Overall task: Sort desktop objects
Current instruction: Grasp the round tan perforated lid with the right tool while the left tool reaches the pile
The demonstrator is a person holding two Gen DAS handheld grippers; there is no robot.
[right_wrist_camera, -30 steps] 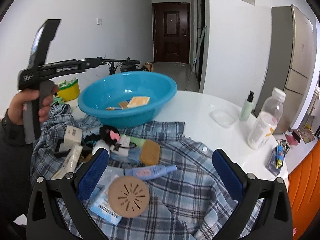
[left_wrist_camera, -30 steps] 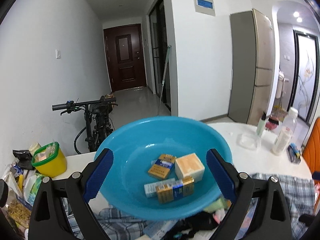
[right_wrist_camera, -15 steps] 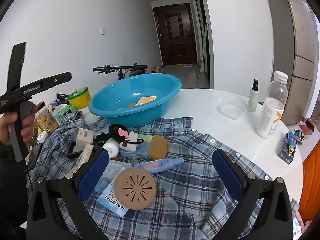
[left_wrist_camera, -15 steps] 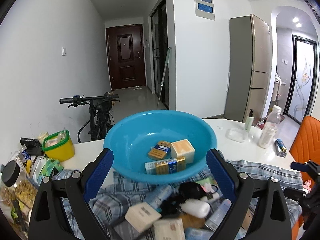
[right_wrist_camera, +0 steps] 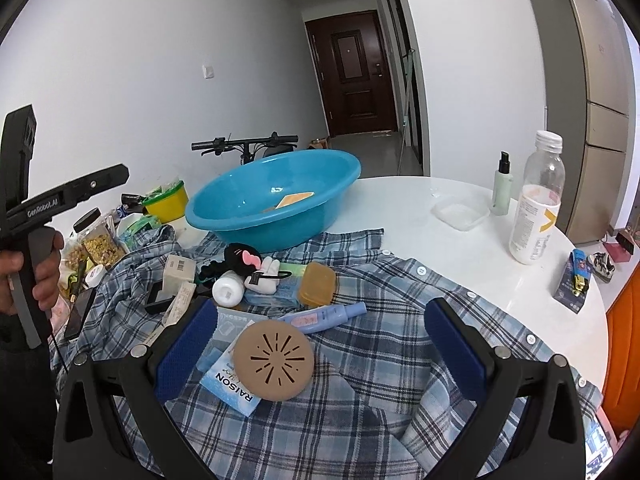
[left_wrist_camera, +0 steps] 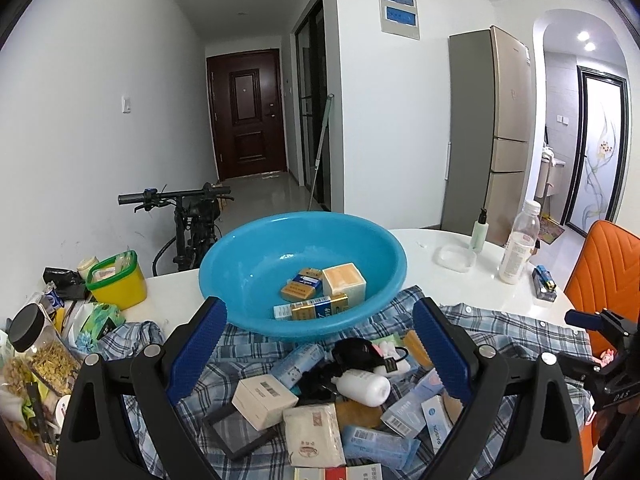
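With both your left claw (left_wrist_camera: 316, 344) and right claw (right_wrist_camera: 316, 346) spread wide and empty, you seem between picks: a few boxes already lie in the blue basin (left_wrist_camera: 256, 256), so next drop onto the clutter on the plaid shirt (right_wrist_camera: 360, 360).

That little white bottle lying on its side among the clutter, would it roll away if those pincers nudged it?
Probably somewhat. The white bottle is round and lies on its side, so a nudge could roll it. The rumpled plaid shirt beneath and the plush toy beside it would likely stop it soon. It looks like small, smooth plastic, so probably light and slightly slippery.
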